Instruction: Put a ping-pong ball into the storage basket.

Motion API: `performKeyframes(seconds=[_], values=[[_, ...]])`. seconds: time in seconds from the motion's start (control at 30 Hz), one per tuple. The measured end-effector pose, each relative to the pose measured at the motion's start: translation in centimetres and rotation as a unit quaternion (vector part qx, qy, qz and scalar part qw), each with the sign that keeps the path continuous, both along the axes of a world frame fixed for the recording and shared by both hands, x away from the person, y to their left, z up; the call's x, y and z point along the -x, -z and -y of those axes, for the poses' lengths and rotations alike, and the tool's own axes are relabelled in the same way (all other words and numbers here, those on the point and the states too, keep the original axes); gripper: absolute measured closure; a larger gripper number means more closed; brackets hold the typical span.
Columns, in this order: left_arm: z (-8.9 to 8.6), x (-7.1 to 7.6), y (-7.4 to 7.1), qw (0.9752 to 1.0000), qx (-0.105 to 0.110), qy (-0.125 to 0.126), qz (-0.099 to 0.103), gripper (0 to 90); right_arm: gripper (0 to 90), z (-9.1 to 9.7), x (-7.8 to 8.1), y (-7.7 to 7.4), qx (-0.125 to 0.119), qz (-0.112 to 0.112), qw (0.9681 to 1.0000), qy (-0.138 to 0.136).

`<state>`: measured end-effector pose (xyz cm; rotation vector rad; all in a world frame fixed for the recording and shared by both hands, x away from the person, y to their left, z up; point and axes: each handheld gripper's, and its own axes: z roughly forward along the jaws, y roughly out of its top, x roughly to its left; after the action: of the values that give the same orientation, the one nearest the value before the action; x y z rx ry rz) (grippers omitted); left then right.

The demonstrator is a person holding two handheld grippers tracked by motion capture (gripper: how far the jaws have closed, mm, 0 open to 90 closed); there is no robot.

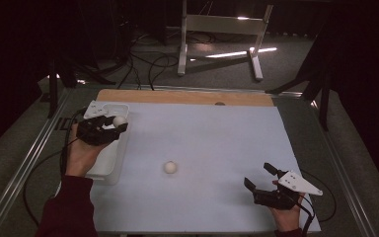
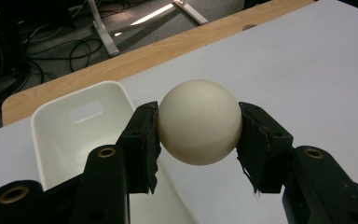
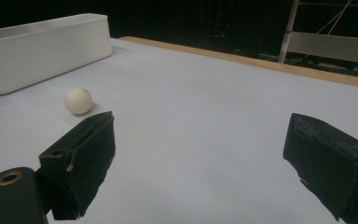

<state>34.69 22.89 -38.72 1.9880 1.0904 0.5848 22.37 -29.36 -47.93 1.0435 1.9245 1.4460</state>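
Left gripper view puts the held ball squarely between the left gripper's pads, both pressing on its sides near the widest part, so the grip looks centred and sound. Below and to the left of those jaws sits the white bin, its open mouth up and its inside bare where visible. In the high view the left gripper hangs over the far end of the bin, with the ball at its tip near the bin's right wall.

The step in hand appears to be dropping this ball into the bin. To do it well, I would bring the claw further over the middle of the opening, away from the right wall, and lower it before letting go; a ball released high or near the rim may bounce out or roll off across the white sheet. Part the jaws evenly so neither pad flicks it sideways.

A second ball lies on the sheet, well apart from the left claw and ahead and to the left of the right gripper, whose jaws stand wide apart with nothing between them. In the high view the right gripper rests low near the sheet's front edge.
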Motion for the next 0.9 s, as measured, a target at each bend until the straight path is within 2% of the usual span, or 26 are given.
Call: performKeyframes(seconds=[0.9], values=[[-2.2, 1.1, 1.3, 0.9997, 0.002, -0.022, -0.011, 51.7, 8.9, 0.0, 0.0, 0.0, -0.002, 0.000, 1.0000, 0.000]])
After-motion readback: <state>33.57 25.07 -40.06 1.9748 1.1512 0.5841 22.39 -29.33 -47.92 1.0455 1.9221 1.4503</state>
